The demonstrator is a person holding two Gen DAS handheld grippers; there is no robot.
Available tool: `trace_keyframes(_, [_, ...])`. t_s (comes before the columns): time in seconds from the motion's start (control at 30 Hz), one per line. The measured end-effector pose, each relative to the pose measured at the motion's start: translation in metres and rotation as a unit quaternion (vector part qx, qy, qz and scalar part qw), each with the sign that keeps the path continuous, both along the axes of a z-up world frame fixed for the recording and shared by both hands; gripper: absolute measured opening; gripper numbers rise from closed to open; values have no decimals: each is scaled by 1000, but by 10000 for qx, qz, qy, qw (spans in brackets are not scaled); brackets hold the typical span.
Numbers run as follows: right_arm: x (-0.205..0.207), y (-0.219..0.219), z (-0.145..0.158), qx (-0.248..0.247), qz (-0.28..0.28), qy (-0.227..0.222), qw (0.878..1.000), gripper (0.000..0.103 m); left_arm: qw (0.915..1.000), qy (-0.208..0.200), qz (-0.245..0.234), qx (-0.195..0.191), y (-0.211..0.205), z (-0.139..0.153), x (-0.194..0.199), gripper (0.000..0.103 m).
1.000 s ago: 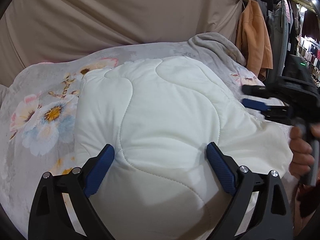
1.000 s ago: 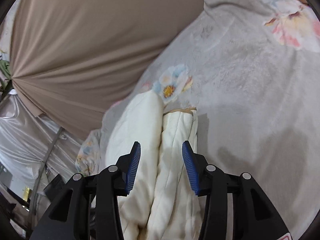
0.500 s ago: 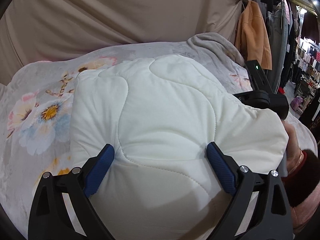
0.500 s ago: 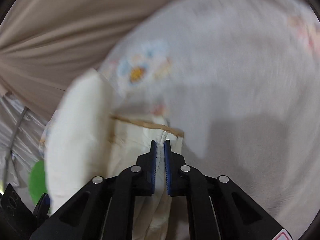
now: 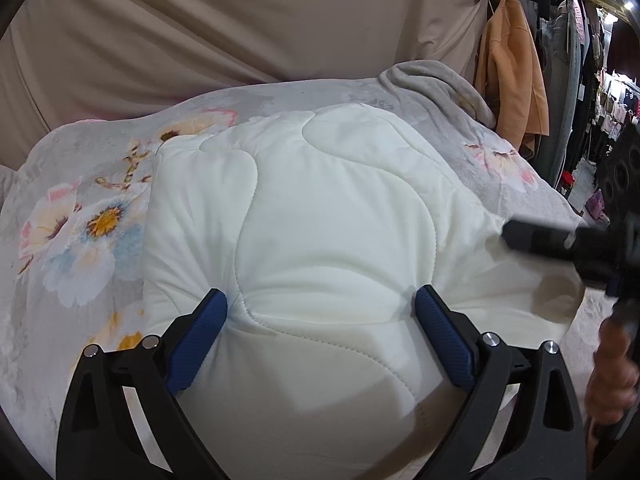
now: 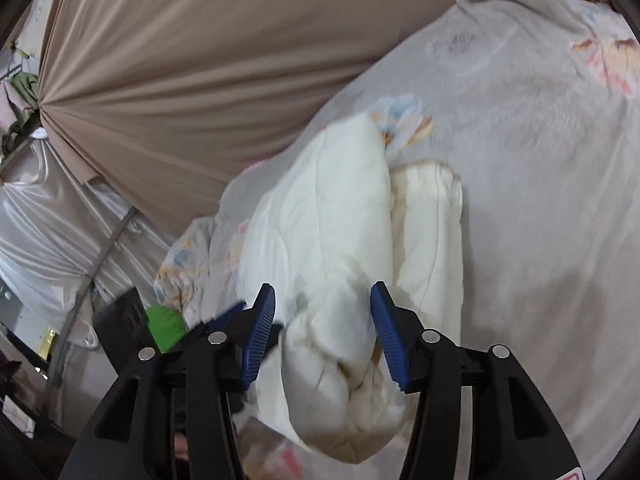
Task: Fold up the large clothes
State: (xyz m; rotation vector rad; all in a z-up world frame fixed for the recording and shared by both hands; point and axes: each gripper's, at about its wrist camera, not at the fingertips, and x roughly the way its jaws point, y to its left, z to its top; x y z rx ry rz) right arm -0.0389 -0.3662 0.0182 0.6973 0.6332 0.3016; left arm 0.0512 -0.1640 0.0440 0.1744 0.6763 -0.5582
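Observation:
A white quilted garment [image 5: 328, 208] lies folded into a thick pad on a floral blanket [image 5: 80, 220]. My left gripper [image 5: 320, 298] stands wide open over its near part, both blue pads pushed down into the padding so the fabric puckers around them. In the right wrist view the garment [image 6: 332, 220] shows from its side as stacked folds. My right gripper [image 6: 323, 292] has its jaws opening, with a bulging fold between them and a gap beside the left pad. The right gripper [image 5: 560, 240] also shows at the garment's right edge, held by a hand [image 5: 612, 368].
A beige curtain [image 5: 240, 20] hangs behind the bed. An orange coat [image 5: 512, 68] and racks of dark clothes stand at the far right. A grey rumpled cloth [image 5: 432, 80] lies at the blanket's far corner. Bare blanket [image 6: 520, 160] stretches right of the garment.
The right gripper closed on the garment's edge half a second ago, then opened and drew back to the right. The left gripper stayed put, pressed on the garment.

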Motion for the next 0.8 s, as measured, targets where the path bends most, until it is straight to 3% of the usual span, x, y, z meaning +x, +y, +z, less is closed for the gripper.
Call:
trace_keyframes(0.03, [0, 5, -2, -231, -103, 72, 9997, 47, 10000, 2, 12, 12, 0, 1, 0, 93])
trace_keyframes(0.07, [-1, 9, -5, -445, -184, 124, 9988, 31, 10000, 10, 19, 10, 1, 1, -1, 93])
trace_keyframes(0.1, [-3, 9, -5, -427, -169, 121, 9989, 25, 10000, 34, 21, -2, 1, 3, -3, 94])
trace_keyframes(0.2, [-22, 11, 6, -271, -199, -232, 9992, 17, 9998, 122, -57, -157, 6, 9, -6, 94])
trace_keyframes(0.3, [-40, 16, 10, -492, -351, -457, 9971, 16, 9994, 216, -126, -232, 9, 11, -10, 94])
trace_keyframes(0.4, [-30, 14, -16, -656, -523, -59, 9965, 16, 9999, 87, -136, -4, 3, 5, -15, 94])
trace_keyframes(0.53, [-17, -4, -53, 181, -495, 264, 9983, 17, 9986, -296, -40, 444, -10, -3, -27, 96])
trace_keyframes(0.67, [-23, -11, -44, 377, -474, 366, 9975, 21, 9982, -370, 7, 479, -12, -3, -31, 96])
trace_keyframes(0.8, [-48, -1, 9, -387, -922, -163, 9949, 26, 9993, -236, 72, 280, -4, 0, -26, 96])
